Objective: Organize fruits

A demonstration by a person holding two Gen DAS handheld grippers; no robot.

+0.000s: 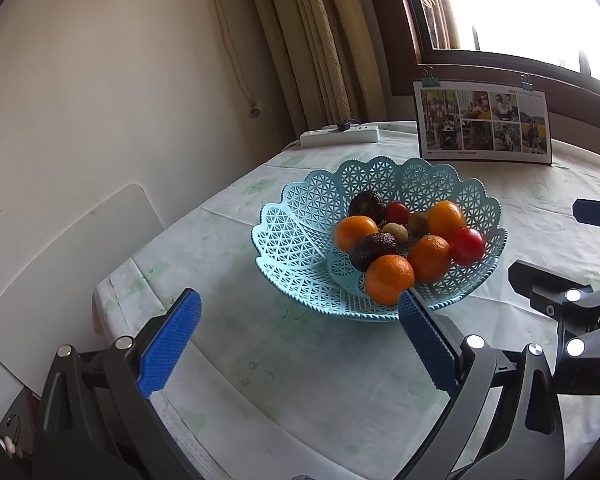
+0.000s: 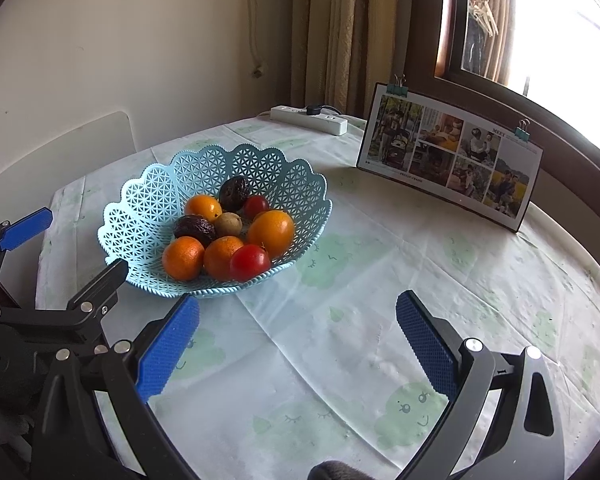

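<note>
Your surface (image 2: 380, 280) is covered by a pale cloth printed with green cloud faces and leaves. Leaning at its far edge, below the window, is a photo collage board (image 2: 452, 160) held by two binder clips; you can read "MEET" at its upper right, while the small line along the bottom is too fine to make out. A white power strip (image 2: 308, 119) lies at the back by the curtain.

The light blue lattice basket (image 2: 148, 200) sits near the middle of the surface, and all the fruit you see is inside it: four oranges (image 2: 271, 232), two dark avocados (image 2: 234, 192), two red tomatoes (image 2: 250, 263) and small brownish fruits (image 2: 228, 224) at the centre.

Your left gripper (image 1: 296, 344) hovers just in front of the basket, fingers spread wide and holding nothing. Your right gripper (image 2: 296, 344) hangs over bare cloth to the right of the basket, fingers likewise wide apart and empty.
</note>
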